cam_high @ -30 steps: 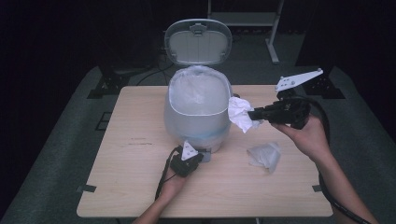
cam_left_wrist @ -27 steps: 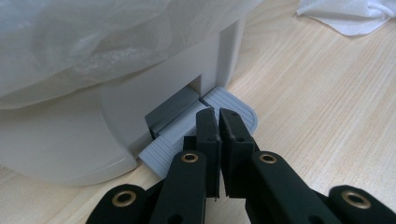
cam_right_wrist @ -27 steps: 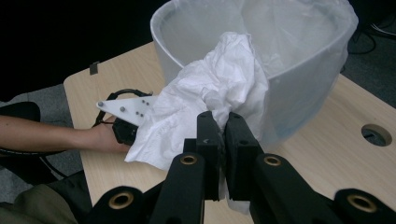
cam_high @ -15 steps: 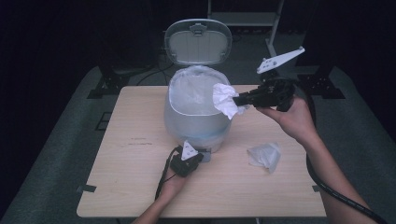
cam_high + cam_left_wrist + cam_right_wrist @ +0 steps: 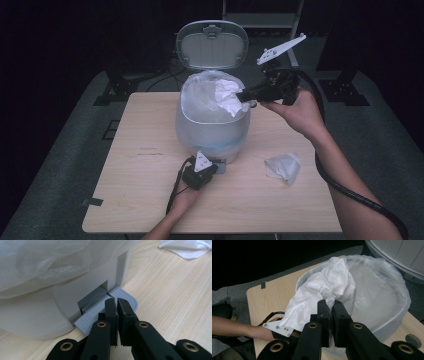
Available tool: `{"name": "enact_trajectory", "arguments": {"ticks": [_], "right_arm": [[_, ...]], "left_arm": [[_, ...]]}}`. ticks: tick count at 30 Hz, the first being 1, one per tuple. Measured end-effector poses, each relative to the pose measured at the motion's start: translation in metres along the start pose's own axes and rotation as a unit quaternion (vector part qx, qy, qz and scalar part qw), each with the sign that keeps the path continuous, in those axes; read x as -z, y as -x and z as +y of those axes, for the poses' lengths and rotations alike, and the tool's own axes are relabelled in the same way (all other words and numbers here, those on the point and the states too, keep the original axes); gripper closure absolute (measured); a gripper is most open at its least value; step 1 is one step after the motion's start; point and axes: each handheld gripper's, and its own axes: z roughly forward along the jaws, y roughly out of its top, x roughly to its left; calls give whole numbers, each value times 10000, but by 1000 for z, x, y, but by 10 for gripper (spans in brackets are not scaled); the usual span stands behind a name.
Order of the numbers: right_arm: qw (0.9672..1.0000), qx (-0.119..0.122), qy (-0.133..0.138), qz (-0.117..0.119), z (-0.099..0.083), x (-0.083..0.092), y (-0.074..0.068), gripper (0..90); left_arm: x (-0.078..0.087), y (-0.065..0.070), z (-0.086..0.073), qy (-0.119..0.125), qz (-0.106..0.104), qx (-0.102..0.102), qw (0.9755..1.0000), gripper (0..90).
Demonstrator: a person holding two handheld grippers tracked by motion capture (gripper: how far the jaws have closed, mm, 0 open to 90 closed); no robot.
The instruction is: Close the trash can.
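Note:
A white pedal bin (image 5: 212,127) lined with a clear bag stands mid-table, its lid (image 5: 212,44) raised. My right gripper (image 5: 246,95) is shut on a crumpled white tissue (image 5: 227,95) (image 5: 322,290), which hangs over the bin's open mouth (image 5: 377,292). My left gripper (image 5: 209,167) (image 5: 116,302) is shut, its tips pressing down on the grey foot pedal (image 5: 125,298) at the bin's base. A second crumpled tissue (image 5: 284,166) (image 5: 186,247) lies on the table to the right of the bin.
The wooden table (image 5: 140,175) stands on grey carpet with dark stands and cables behind it. A small round disc (image 5: 413,340) lies on the table near the bin. A black cable (image 5: 350,185) trails from my right gripper along the forearm.
My right gripper carried the tissue up and leftward from beside the bin to over its open mouth. The left gripper stayed on the pedal and the lid stayed up.

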Motion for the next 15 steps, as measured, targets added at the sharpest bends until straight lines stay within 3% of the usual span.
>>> {"name": "enact_trajectory", "arguments": {"ticks": [15], "right_arm": [[9999,-22,-113,-32,22,-28,9,849]], "left_arm": [[0,0,0,0,5,8,10000,872]]}}
